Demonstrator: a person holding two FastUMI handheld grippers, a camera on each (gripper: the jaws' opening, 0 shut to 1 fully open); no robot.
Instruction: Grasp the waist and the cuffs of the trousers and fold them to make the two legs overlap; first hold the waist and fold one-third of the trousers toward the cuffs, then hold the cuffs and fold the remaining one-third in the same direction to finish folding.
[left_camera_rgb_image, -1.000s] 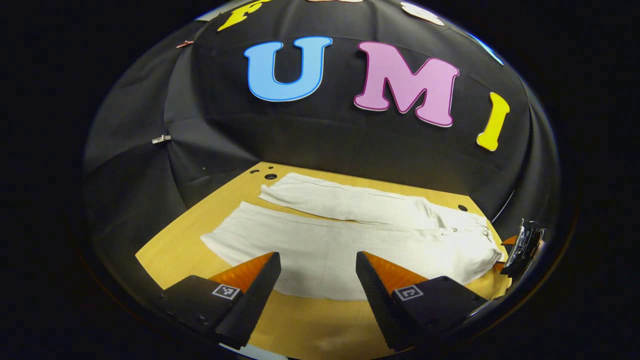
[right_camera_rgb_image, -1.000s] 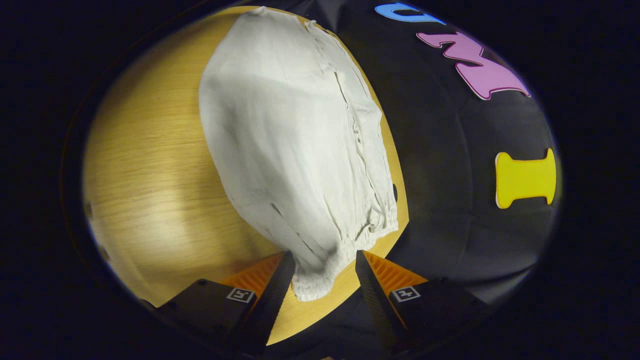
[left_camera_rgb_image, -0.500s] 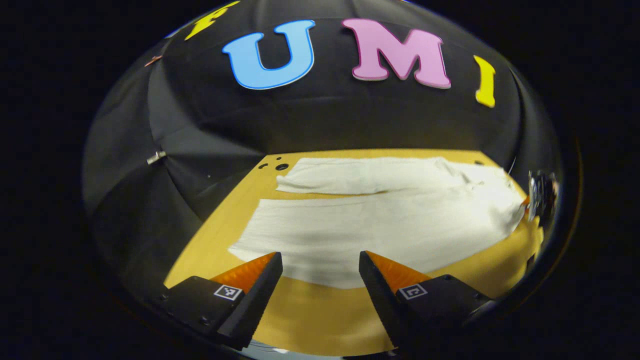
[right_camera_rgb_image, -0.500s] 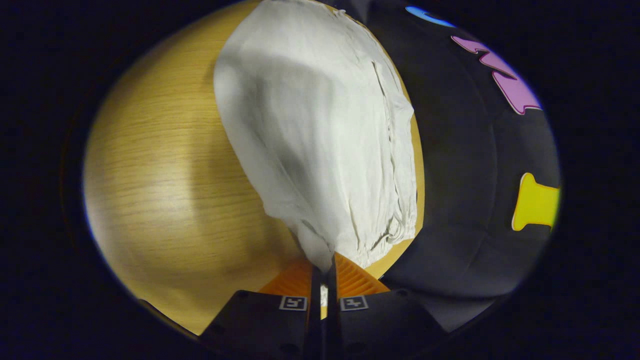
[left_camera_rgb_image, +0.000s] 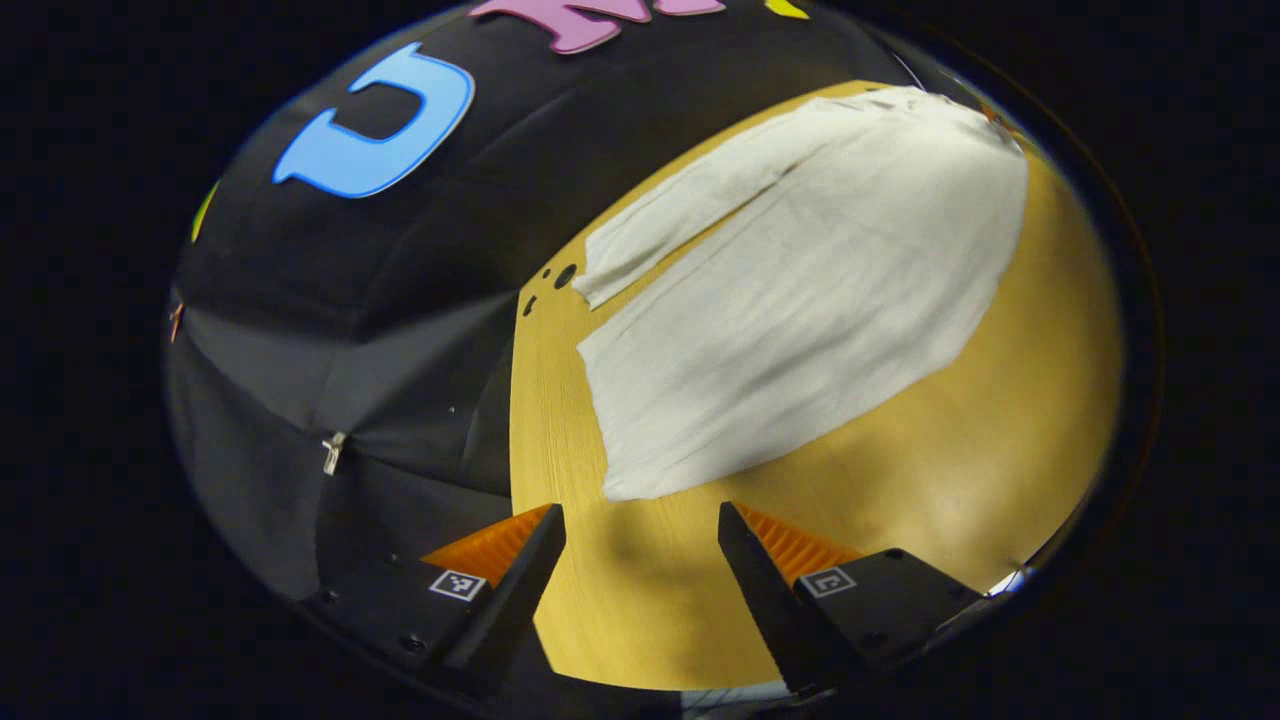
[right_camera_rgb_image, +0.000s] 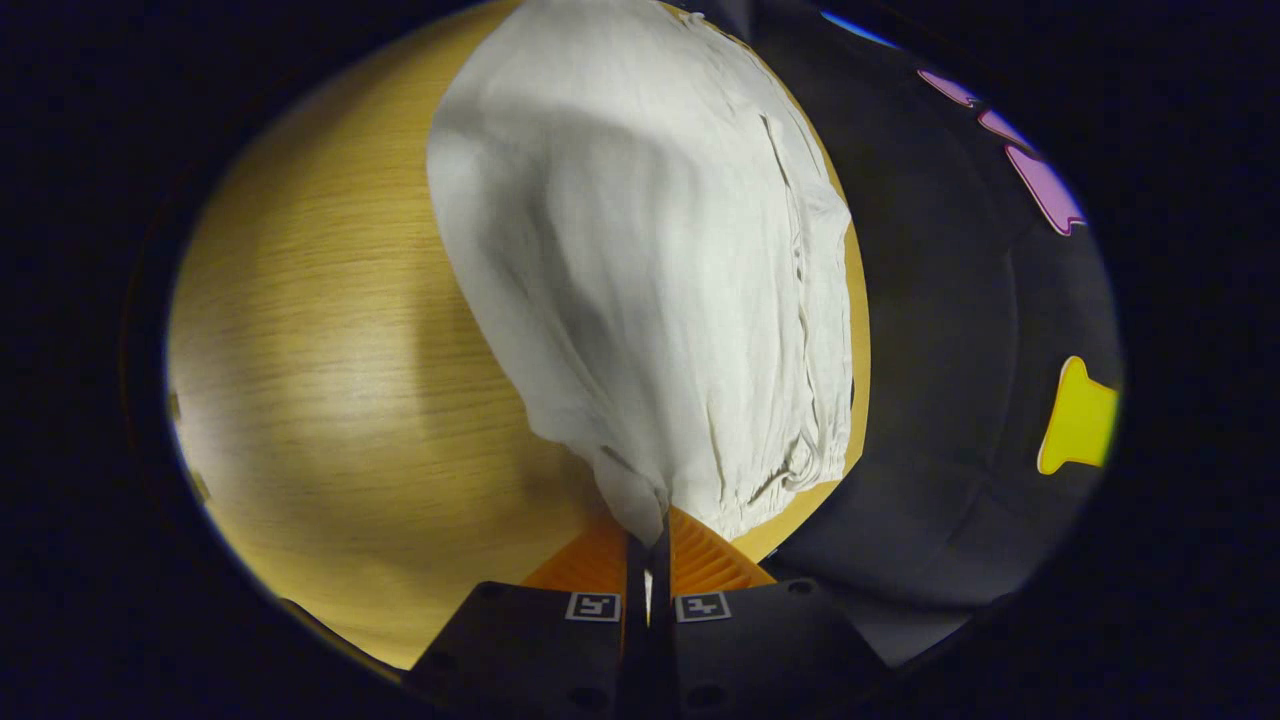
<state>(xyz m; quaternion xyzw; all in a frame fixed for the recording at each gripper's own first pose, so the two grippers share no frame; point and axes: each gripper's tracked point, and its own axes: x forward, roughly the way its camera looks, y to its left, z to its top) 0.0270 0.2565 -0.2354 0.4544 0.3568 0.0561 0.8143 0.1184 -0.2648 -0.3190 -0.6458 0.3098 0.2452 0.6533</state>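
Right gripper view: pale rumpled trousers (right_camera_rgb_image: 640, 250)

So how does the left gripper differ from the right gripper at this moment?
The left gripper is open; the right gripper is shut. The left gripper holds nothing and hangs just short of the near cuff of the white trousers; the right gripper pinches the waist corner. Both point at the trousers on the wooden table.

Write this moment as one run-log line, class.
right gripper: shut on trousers waist corner | left gripper: open, near cuff, not touching | trousers flat on table, legs apart
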